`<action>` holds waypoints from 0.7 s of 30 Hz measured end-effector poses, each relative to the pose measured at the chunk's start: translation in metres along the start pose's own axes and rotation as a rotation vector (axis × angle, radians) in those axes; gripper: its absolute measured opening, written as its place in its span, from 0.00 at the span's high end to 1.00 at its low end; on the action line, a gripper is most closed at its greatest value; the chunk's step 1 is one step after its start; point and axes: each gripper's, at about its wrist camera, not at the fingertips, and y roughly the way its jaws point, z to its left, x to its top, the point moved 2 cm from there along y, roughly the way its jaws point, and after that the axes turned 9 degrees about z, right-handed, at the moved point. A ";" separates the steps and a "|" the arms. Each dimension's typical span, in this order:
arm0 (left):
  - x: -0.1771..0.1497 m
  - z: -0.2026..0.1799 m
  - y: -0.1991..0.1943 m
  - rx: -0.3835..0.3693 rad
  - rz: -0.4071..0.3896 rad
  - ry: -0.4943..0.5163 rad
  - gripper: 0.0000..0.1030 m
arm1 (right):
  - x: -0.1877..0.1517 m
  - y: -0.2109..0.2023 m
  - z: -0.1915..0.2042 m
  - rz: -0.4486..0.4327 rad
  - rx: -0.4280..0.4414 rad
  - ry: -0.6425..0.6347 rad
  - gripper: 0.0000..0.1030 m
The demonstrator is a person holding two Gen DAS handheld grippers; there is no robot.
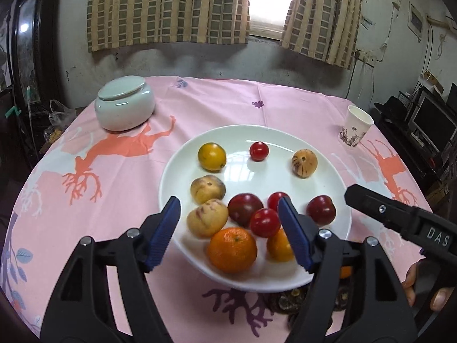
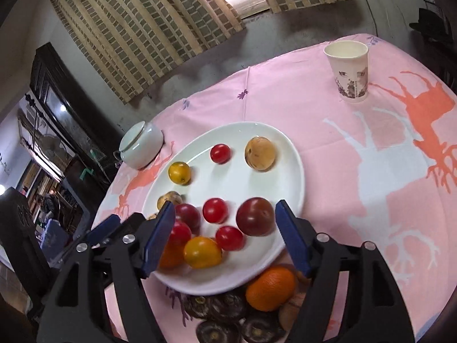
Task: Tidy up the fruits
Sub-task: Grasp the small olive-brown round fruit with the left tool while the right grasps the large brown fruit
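Note:
A white plate [image 1: 337,188] holds several fruits: an orange [image 1: 232,249], red tomatoes [image 1: 265,223], dark plums [image 1: 321,209], pale melons [image 1: 207,217] and a yellow fruit [image 1: 212,156]. My left gripper [image 1: 228,233] is open and empty above the plate's near edge, its jaws either side of the orange. My right gripper [image 2: 225,238] is open and empty above the plate [image 2: 291,154], near a dark plum [image 2: 255,216] and a yellow fruit [image 2: 202,252]. Another orange [image 2: 270,288] and dark round items [image 2: 227,307] lie off the plate, below its near rim.
A lidded pale green jar [image 1: 124,103] stands at the far left of the pink tablecloth [image 1: 114,171]. A paper cup [image 1: 355,128] stands at the far right. The right gripper's body [image 1: 400,220] reaches in beside the plate.

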 end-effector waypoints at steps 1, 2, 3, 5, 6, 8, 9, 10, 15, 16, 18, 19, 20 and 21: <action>-0.003 0.000 -0.003 -0.007 0.004 0.001 0.25 | -0.003 -0.003 -0.003 0.003 -0.006 0.002 0.29; -0.007 0.000 -0.006 -0.012 0.007 0.006 0.23 | -0.007 -0.007 -0.006 0.007 -0.017 0.005 0.29; -0.012 -0.001 -0.010 -0.012 0.010 0.015 0.20 | -0.011 -0.011 -0.009 0.011 -0.025 0.005 0.29; -0.024 -0.006 -0.016 -0.014 0.014 0.040 0.18 | -0.018 -0.020 -0.016 0.010 -0.032 0.008 0.29; -0.030 -0.008 -0.019 -0.016 0.016 0.054 0.15 | -0.022 -0.024 -0.020 0.011 -0.035 0.012 0.29; -0.044 -0.014 -0.024 -0.019 0.024 0.080 0.13 | -0.030 -0.031 -0.027 0.016 -0.040 0.020 0.29; -0.050 -0.015 -0.027 -0.023 0.025 0.088 0.13 | -0.034 -0.033 -0.030 0.020 -0.044 0.020 0.29; -0.056 -0.017 -0.028 -0.027 0.027 0.095 0.12 | -0.038 -0.035 -0.032 0.020 -0.051 0.016 0.29; -0.082 -0.027 -0.026 -0.021 0.049 0.148 0.10 | -0.062 -0.047 -0.040 -0.022 -0.096 -0.033 0.29; -0.086 -0.028 -0.024 -0.016 0.052 0.157 0.10 | -0.064 -0.047 -0.040 -0.026 -0.103 -0.046 0.29; -0.093 -0.028 -0.018 -0.011 0.068 0.173 0.10 | -0.063 -0.046 -0.037 -0.012 -0.127 -0.087 0.29; -0.095 -0.029 -0.015 -0.011 0.080 0.182 0.10 | -0.064 -0.048 -0.034 -0.020 -0.138 -0.117 0.29; -0.098 -0.029 -0.013 -0.014 0.093 0.191 0.10 | -0.064 -0.049 -0.031 -0.031 -0.145 -0.136 0.29; -0.100 -0.029 -0.013 -0.024 0.106 0.198 0.10 | -0.064 -0.050 -0.030 -0.034 -0.152 -0.147 0.29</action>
